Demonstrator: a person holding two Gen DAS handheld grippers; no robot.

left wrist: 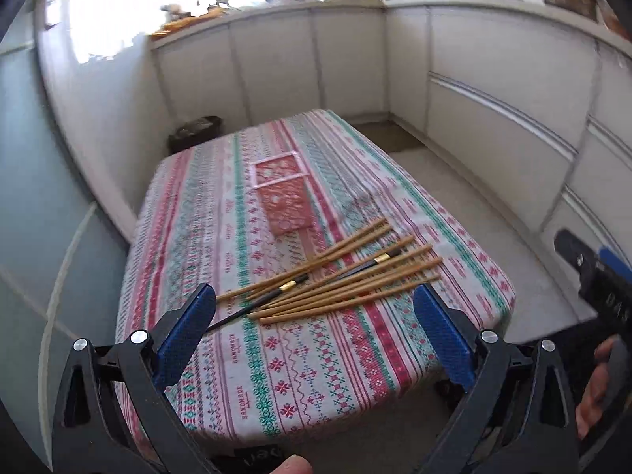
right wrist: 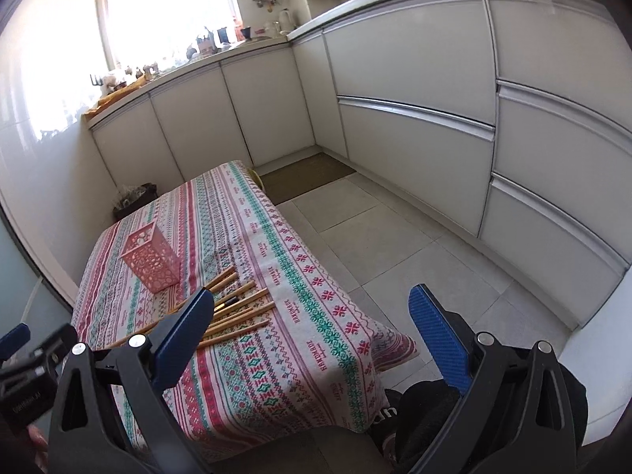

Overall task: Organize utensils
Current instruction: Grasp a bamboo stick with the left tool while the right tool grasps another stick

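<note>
Several wooden chopsticks (left wrist: 347, 272) lie fanned out on a patterned tablecloth (left wrist: 276, 355), with two black gold-banded sticks (left wrist: 276, 292) among them. Behind them stands a pink perforated holder (left wrist: 282, 193), upright and empty as far as I can see. My left gripper (left wrist: 316, 304) hovers open just in front of the pile, holding nothing. From the right wrist view the chopsticks (right wrist: 241, 308) and the pink holder (right wrist: 152, 260) sit left of my right gripper (right wrist: 312, 308), which is open and empty above the table's right edge.
White kitchen cabinets (right wrist: 414, 118) run along the back and right. Tiled floor (right wrist: 395, 245) lies right of the low table, with a brown mat (right wrist: 304, 177) by the cabinets. A dark bin (left wrist: 193, 132) stands behind the table's far left corner. A hand (left wrist: 596, 387) grips the right tool.
</note>
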